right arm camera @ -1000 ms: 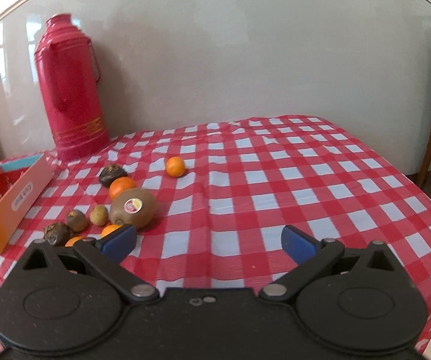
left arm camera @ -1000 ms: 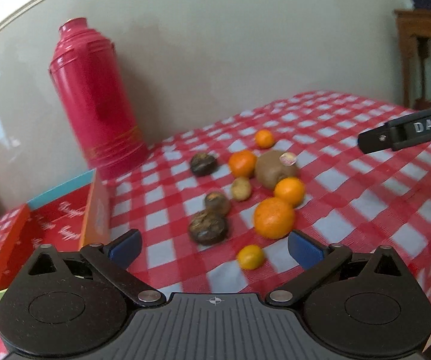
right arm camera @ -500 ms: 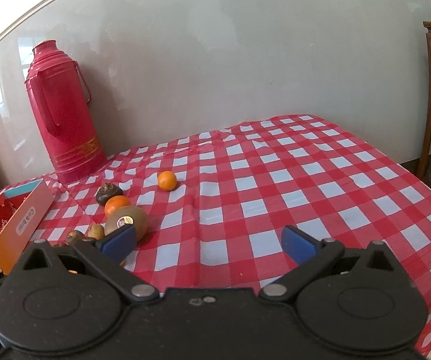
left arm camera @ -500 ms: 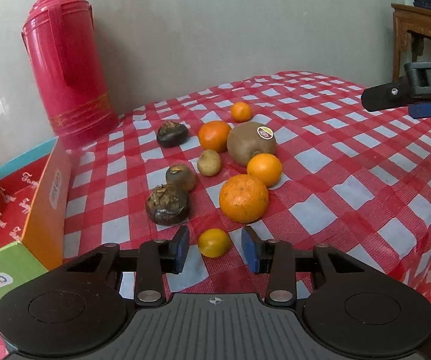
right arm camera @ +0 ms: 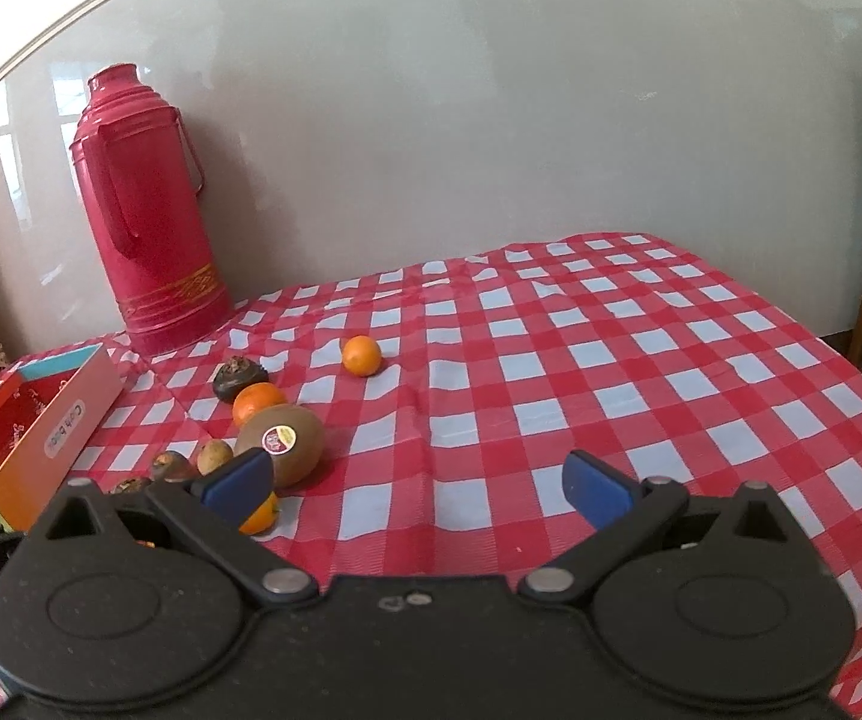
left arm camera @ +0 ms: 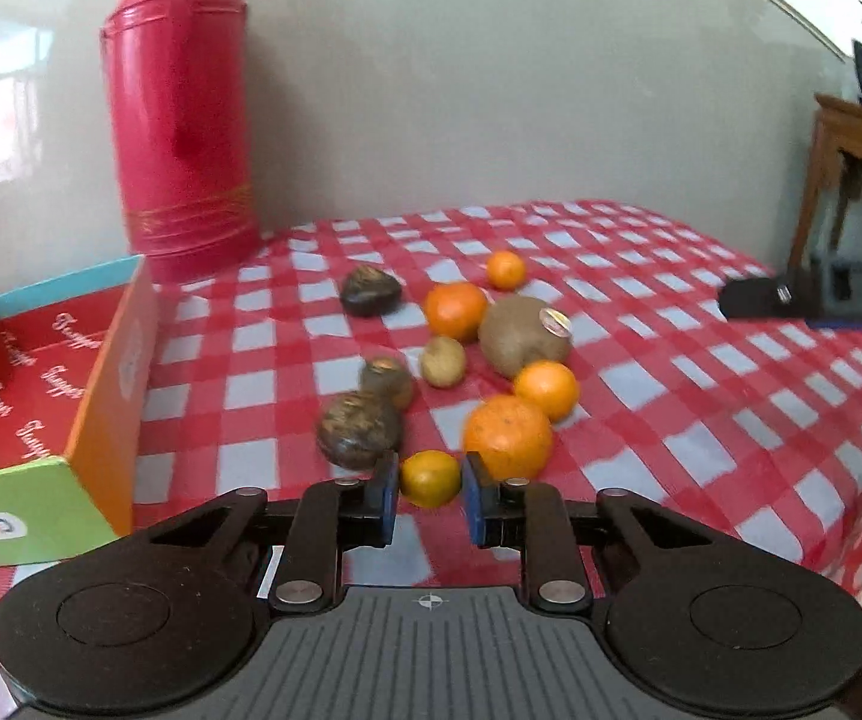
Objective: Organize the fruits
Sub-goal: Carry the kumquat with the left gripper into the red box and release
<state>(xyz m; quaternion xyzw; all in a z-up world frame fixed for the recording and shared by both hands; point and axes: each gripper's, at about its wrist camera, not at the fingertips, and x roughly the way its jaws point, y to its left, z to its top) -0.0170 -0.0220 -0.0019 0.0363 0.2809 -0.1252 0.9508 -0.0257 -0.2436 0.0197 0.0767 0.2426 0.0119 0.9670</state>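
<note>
- Here, left gripper [left arm camera: 430,483]: jaws have just been closing and now pinch the small yellow-orange citrus [left arm camera: 430,478], one blue pad on each side of it.
- The pinched fruit is at the near end of the fruit cluster on the red-and-white checked tablecloth [left arm camera: 701,396]; whether it is lifted clear of the cloth, cannot tell.
- Just behind it: large orange [left arm camera: 507,435] to the right, dark brown wrinkled fruit [left arm camera: 359,430] to the left.
- Farther back: a smaller orange [left arm camera: 546,389], kiwi with sticker [left arm camera: 523,335], a small tan fruit [left arm camera: 442,362], another dark fruit [left arm camera: 364,298], one more orange [left arm camera: 454,310], and a tiny orange [left arm camera: 505,269] apart at the rear.
- Open cardboard box [left arm camera: 107,360] with red lining stands left of the cluster, near the front edge.
- Red thermos flask [left arm camera: 176,120] is upright behind the box, against the wall.
- Right gripper [right arm camera: 418,477]: jaws spread wide, nothing between them, above bare cloth to the right of the fruit.
- Wooden side table [left arm camera: 851,144] at far right, off the table.
</note>
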